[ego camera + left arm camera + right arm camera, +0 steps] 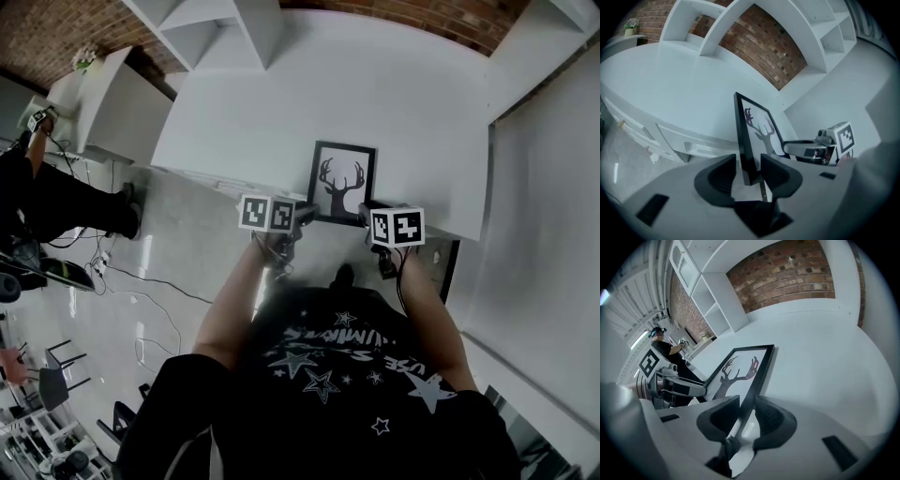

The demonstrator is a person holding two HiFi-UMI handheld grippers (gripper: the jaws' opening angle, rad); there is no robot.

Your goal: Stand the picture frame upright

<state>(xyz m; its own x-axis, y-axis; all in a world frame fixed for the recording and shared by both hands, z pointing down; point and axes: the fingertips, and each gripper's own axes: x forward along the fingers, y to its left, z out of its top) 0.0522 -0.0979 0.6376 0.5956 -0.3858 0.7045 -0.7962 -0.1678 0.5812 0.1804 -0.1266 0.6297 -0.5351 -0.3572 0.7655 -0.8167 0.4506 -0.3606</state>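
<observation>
Black cloth printed with white stars fills the bottom of the head view: the person's T-shirt point(337, 375), with both bare forearms reaching up from it.

Beyond the forearms, the picture frame point(343, 183) stands near the front edge of the desk point(375, 94), tilted with its top leaning away from the person. It is a flat rectangle with a narrow, square-cornered black moulding and a glossy face. The white sheet inside carries a black stag silhouette point(339, 192) with branching antlers. The jaws hide whether its lower edge rests on the desk.

The left gripper point(749, 161) is smooth matt grey plastic with dark scooped pads. Its jaws stand wide astride the frame's left edge, close on both sides but with no clear press. The right gripper point(744, 404) has the same build, and its jaws are narrow and closed on the frame's right edge.

The desk is plain, smooth and white, with flat drawer fronts point(675, 138) along its face. Behind it white open shelves point(216, 28) stand against a rough red brick wall point(56, 33). The floor point(187, 253) is pale and shiny, and a thin cable point(141, 281) trails over it. Another person point(56, 202) in dark clothes is at the far left.
</observation>
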